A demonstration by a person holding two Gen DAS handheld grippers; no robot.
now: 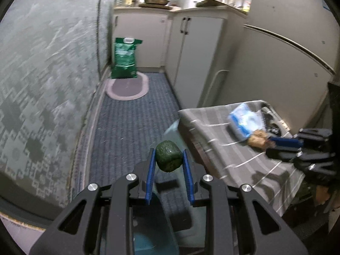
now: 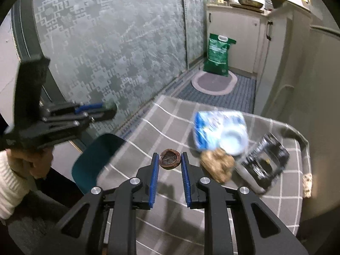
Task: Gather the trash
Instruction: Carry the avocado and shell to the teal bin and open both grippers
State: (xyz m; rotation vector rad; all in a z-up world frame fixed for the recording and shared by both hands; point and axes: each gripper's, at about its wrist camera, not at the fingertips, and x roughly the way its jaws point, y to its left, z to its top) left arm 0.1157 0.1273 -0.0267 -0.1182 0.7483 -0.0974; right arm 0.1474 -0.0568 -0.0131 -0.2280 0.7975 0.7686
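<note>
The left gripper (image 1: 169, 159) holds a dark green, rough-skinned lump (image 1: 168, 156) pinched between its blue fingers (image 1: 151, 165), off the edge of the tabletop (image 1: 214, 140) and above the blue carpeted floor (image 1: 131, 127) and a teal chair seat (image 2: 95, 159). The right gripper (image 2: 170, 162) has its fingers (image 2: 156, 170) closed on a small brown shell half (image 2: 170, 159), hollow side up, at the level of the grey checked tabletop cloth. Just right of it lie a crumpled tan wad (image 2: 217, 165), a blue-and-white plastic wrapper (image 2: 218, 131) and a black packet (image 2: 265, 159), all blurred.
</note>
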